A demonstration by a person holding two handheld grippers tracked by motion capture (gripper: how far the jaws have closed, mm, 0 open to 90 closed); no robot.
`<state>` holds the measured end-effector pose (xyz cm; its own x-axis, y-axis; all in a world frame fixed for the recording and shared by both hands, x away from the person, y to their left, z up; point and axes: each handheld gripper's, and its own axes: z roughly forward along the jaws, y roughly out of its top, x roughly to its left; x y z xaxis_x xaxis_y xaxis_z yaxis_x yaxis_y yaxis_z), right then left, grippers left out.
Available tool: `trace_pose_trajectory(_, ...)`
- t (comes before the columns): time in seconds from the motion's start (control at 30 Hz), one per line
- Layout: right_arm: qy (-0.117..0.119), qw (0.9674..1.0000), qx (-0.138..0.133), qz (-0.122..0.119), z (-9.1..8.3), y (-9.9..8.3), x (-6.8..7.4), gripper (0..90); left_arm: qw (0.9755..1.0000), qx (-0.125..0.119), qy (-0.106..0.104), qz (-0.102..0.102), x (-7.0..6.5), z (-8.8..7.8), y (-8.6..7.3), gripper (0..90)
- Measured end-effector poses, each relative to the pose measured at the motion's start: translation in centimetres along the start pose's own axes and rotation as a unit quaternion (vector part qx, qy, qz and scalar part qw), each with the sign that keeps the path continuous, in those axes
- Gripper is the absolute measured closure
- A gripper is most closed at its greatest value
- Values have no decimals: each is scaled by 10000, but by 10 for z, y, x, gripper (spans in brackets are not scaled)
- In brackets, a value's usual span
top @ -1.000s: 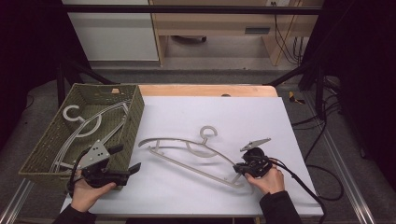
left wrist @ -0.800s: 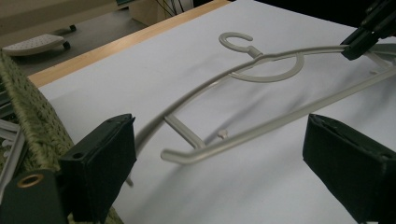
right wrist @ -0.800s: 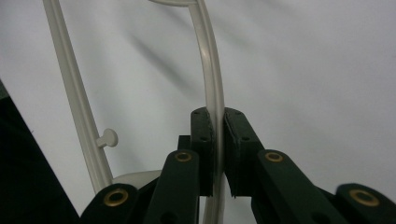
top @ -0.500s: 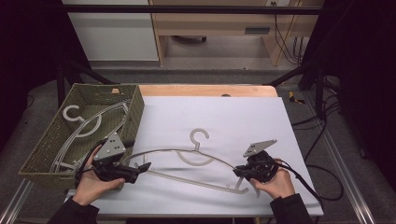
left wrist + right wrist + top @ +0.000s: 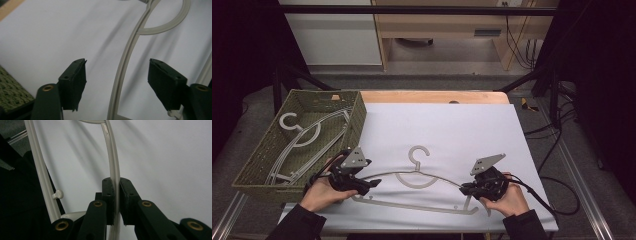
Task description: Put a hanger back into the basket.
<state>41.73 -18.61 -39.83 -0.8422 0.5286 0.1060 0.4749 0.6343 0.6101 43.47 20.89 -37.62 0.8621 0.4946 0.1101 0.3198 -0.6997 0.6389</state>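
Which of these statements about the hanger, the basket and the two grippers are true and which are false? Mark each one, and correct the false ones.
1. The right gripper is clamped on the hanger. True.
2. The left gripper is shut on the hanger. False: its jaws stand open either side of the hanger's arm.
3. The green basket holds another hanger. True.
4. The basket sits at the table's right. False: it sits at the left.
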Motion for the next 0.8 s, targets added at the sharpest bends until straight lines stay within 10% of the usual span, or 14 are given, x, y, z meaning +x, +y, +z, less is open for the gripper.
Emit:
trace_pose_trajectory(0.33, 81, 9999, 49, -104, 3, 1, 5, 833, 9974, 600, -105, 376, -4, 16, -3, 581)
trace_pose_trajectory(0.8, 192, 9995, -29, -261, 5, 0, 4, 827, 9956, 738, -223, 541, -15, 18, -8, 795)
